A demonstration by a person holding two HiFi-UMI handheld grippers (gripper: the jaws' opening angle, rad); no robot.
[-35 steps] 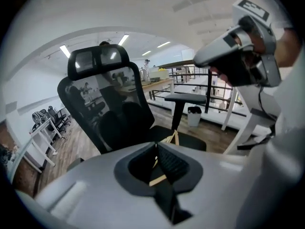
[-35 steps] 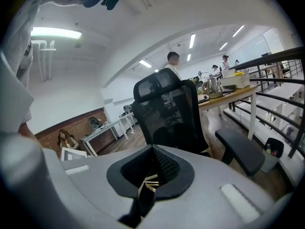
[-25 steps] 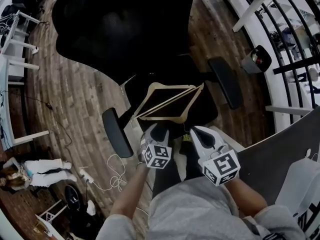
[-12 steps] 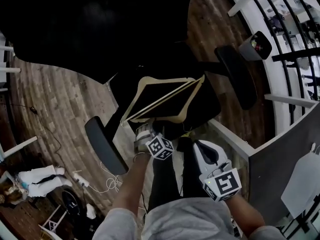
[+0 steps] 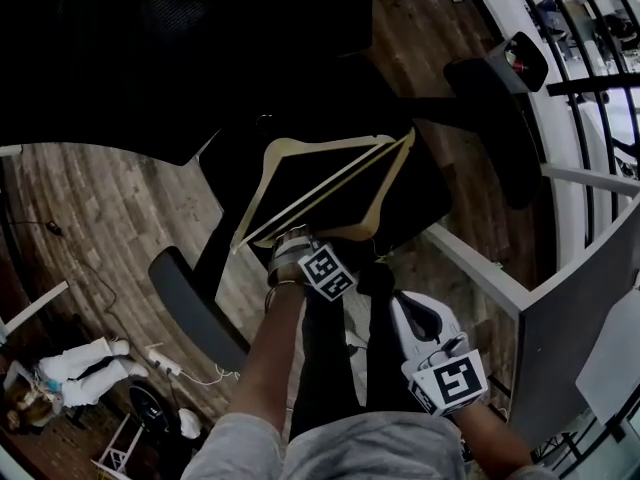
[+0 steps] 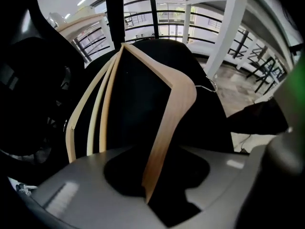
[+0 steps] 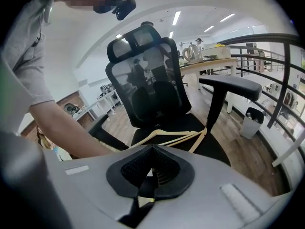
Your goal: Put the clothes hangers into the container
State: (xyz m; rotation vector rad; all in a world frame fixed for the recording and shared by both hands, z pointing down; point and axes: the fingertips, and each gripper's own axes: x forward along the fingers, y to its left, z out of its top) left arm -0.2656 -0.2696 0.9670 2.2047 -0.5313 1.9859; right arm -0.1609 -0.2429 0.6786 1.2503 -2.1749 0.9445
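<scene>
Left gripper (image 5: 290, 240) at a stack of clothes hangers (image 5: 320, 196) on a black chair seat (image 5: 410, 203).
The hangers lie flat, their long bars running from near left to far right. The left gripper view alone shows one wooden arm between that gripper's jaws, which have just been closing and still stand apart round it. The right gripper (image 5: 405, 308) hangs nearer, jaws together and empty; its view shows the chair's backrest (image 7: 147, 80) behind the hangers.
</scene>
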